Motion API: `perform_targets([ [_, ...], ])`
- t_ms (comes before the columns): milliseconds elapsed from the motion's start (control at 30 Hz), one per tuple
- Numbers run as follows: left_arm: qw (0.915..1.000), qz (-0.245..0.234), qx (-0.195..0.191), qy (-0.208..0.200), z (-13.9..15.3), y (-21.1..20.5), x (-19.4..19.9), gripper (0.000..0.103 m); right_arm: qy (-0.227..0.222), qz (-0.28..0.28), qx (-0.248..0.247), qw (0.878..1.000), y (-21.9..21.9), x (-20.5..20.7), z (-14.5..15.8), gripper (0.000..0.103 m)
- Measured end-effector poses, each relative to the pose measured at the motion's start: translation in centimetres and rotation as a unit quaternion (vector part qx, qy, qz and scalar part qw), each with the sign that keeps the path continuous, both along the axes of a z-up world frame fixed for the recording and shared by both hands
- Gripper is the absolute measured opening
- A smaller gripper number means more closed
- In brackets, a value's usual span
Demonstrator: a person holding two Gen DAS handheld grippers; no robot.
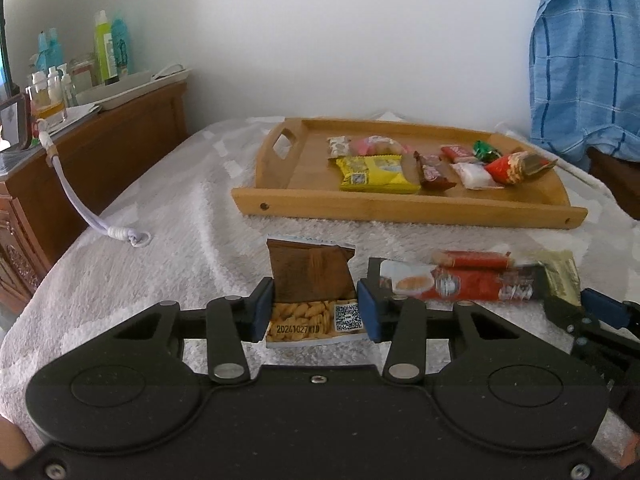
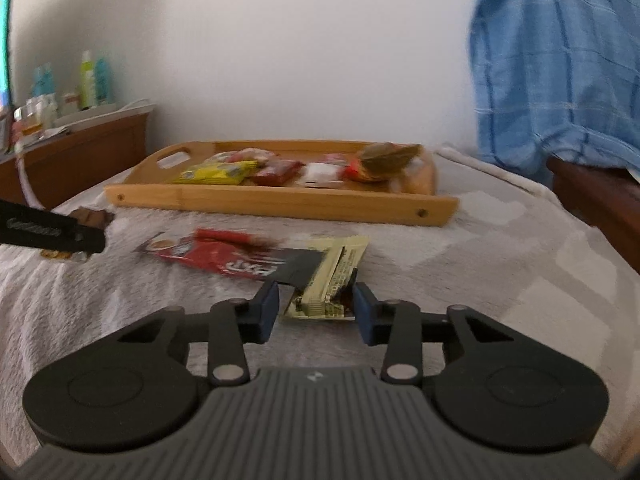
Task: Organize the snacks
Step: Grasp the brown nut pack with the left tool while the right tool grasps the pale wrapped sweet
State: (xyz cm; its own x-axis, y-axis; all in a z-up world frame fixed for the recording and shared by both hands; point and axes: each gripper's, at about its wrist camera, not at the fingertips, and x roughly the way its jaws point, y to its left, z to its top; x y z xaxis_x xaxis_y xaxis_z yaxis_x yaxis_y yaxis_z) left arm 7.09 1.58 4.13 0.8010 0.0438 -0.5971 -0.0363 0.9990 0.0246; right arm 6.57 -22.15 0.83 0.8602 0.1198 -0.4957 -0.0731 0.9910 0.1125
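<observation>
Brown snack packet [image 1: 310,292], printed with twisted crackers and a date code, pinched between the blue fingers [image 1: 262,312] of the left gripper [image 1: 315,314], long axis running straight away from the camera toward the tray, far end folded upward. Pale yellow-green wrapped bar [image 2: 332,276] lying on the white fleecy bed cover [image 2: 480,280], near end sitting between the fingers of the right gripper [image 2: 316,308]; right fingers narrowed close around it, left pad not clearly touching (contact cannot be told from this view), bar's long axis slanting away and to the right. Long red snack packet [image 2: 224,254] flat on the cover just beyond and left of the bar, partly under it. Bamboo tray [image 1: 400,210] farther back, dead ahead of both grippers, already carrying a yellow packet [image 1: 376,174], a red-brown bar [image 1: 430,170], a small white packet [image 1: 476,176] and several others. Judged next: carry each held snack forward over the tray's near rim, left gripper seeming already lifted and a little nearer the tray's handle end. Blue checked cloth [image 1: 588,60] hanging at far right.
</observation>
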Motion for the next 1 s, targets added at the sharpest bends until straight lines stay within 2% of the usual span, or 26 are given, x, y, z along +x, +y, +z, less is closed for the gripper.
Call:
perform_targets([
  [167, 1.0, -0.006, -0.001, -0.003, 0.4, -0.3, -0.2, 0.042, 0.006, -0.052, 0.007, 0.999, -1.8, 0.0, 0.1, 0.043],
  [367, 0.9999, -0.015, 0.001, -0.005, 0.6, -0.8, -0.2, 0.042, 0.007, -0.07, 0.018, 0.997, -2.6, 0.3, -0.1, 0.046],
  [400, 0.9998, -0.016, 0.002, -0.006, 0.7, -0.8, -0.2, 0.042, 0.004, -0.07, 0.019, 0.997, -2.6, 0.3, -0.1, 0.049],
  [433, 0.9998, -0.018, 0.004, -0.006, 0.7, -0.8, -0.2, 0.042, 0.001, -0.069, 0.02, 0.997, -2.5, 0.3, -0.1, 0.062],
  [533, 0.9998, -0.018, 0.003, -0.007, 0.8, -0.8, -0.1, 0.042, -0.012, -0.067, 0.014, 0.998, -2.3, 0.4, -0.1, 0.07],
  [867, 0.9996, -0.025, 0.008, -0.005, 0.7, -1.0, 0.5, 0.042, 0.008, -0.068, 0.007, 0.998, -2.1, 1.5, -0.6, 0.069],
  [1000, 0.9995, -0.027, 0.012, -0.006, 0.6, -1.2, 0.8, 0.042, 0.01, -0.07, 0.001, 0.998, -2.1, 1.7, -0.7, 0.049],
])
